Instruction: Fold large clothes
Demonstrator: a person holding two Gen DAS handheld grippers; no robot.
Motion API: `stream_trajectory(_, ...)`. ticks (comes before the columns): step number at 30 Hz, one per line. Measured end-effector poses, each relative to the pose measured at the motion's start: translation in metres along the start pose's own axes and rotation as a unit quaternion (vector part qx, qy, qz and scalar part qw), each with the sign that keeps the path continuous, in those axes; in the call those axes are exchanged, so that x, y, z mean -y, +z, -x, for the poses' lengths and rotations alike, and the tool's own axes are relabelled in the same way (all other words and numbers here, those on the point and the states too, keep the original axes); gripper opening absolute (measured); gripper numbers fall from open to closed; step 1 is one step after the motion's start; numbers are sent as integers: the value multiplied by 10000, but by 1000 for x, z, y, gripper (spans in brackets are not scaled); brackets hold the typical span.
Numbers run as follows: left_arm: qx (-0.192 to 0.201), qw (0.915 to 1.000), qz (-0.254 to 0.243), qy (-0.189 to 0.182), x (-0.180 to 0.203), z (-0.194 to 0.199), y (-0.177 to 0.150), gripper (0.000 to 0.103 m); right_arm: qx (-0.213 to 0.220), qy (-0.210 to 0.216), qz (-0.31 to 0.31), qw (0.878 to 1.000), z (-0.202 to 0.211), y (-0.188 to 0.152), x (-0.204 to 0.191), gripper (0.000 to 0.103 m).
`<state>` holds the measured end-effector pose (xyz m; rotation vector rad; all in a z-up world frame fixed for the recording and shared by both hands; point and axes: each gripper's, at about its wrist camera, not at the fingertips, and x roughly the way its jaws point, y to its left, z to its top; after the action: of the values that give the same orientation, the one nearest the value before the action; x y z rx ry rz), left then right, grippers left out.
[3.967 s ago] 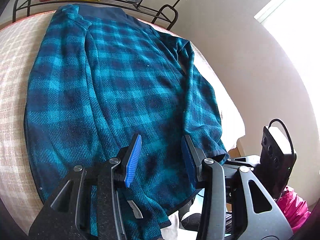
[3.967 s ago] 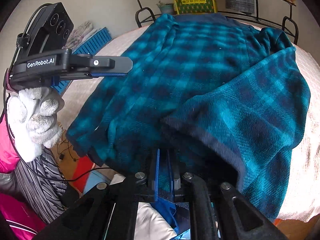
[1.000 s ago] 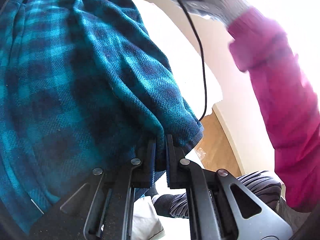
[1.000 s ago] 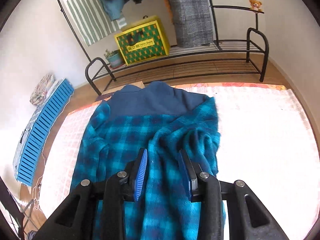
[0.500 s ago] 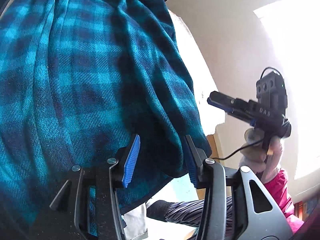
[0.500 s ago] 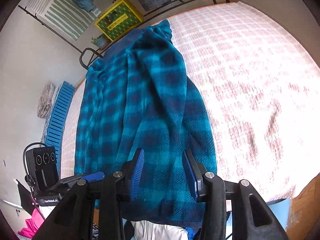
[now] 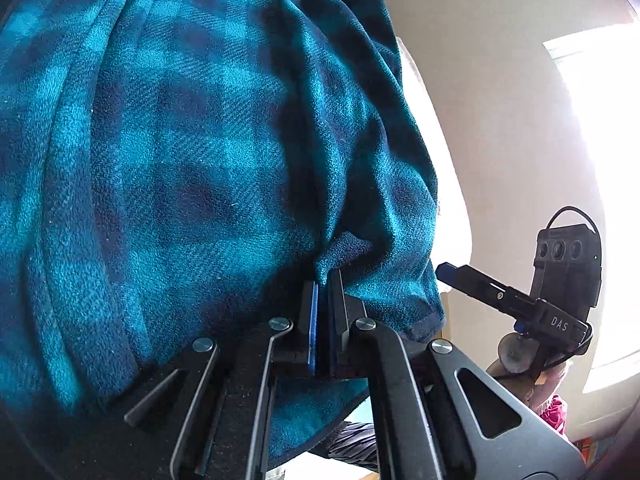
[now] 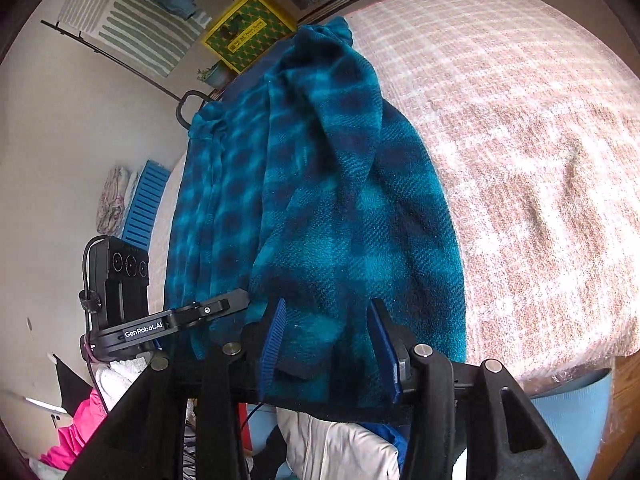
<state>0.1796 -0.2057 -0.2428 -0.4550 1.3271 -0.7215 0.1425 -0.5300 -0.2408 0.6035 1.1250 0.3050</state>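
The fuzzy teal-and-navy plaid fleece jacket lies bunched lengthwise on the checked surface, its near hem apparently pinched in the left gripper's pressed-together fingers, while the right gripper's ribbed blue fingers are spreading around another hem fold.

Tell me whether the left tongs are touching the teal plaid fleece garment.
Touching: the left wrist view shows the left tongs shut on a fold of the teal plaid fleece garment.
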Motion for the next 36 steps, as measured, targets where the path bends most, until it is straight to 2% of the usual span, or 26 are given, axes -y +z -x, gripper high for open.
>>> stream_trajectory(5, -27, 9996, -257, 114, 14, -8, -5, 1, -242, 17, 47, 9997, -23, -8, 0, 56)
stream_trajectory(7, -51, 9995, -270, 126, 16, -11, -5, 1, -382, 32, -2, 9993, -33, -11, 2, 52)
stream_trajectory(9, -64, 9996, -253, 112, 18, -15, -4, 1, -496, 29, 106, 9987, -38, -11, 0, 24)
stream_trajectory(11, -60, 9996, -254, 71, 21, -9, -8, 1, -487, -51, 239, 9985, -31, -8, -1, 10)
stream_trajectory(13, -71, 9994, -327, -11, 31, -8, -14, 1, -405, 48, 191, 9990, -16, -5, 3, 9)
stream_trajectory(14, -64, 9991, -408, -23, 38, -10, -17, 1, -340, 39, 195, 9992, -7, -3, 5, 0)
stream_trajectory(16, -70, 9987, -505, -81, 51, -13, -21, 1, -140, -87, 224, 9996, 14, -2, 9, 0)
stream_trajectory(20, -199, 9975, -651, -165, 70, -34, -33, 1, 165, -48, 47, 9998, 39, 0, 23, 0)
stream_trajectory(24, -324, 9974, -639, 98, 68, -55, -38, 1, -137, -145, -15, 9998, 18, -7, 34, 2)
stream_trajectory(26, -328, 9973, -634, 156, 67, -61, -36, 1, -301, -510, 162, 9981, 6, -12, 33, 5)
stream_trajectory(29, -293, 9964, -765, 211, 73, -63, -34, 1, -460, -972, 499, 9930, -5, -17, 30, 5)
stream_trajectory(32, -270, 9948, -952, 252, 80, -64, -37, 1, -343, -875, 411, 9947, 3, -14, 30, 5)
stream_trajectory(34, -289, 9946, -971, 245, 86, -69, -40, 1, -195, -626, 312, 9974, 14, -13, 29, 11)
stream_trajectory(36, -303, 9946, -963, 232, 90, -65, -56, 1, -41, -546, 304, 9980, 23, -13, 26, 28)
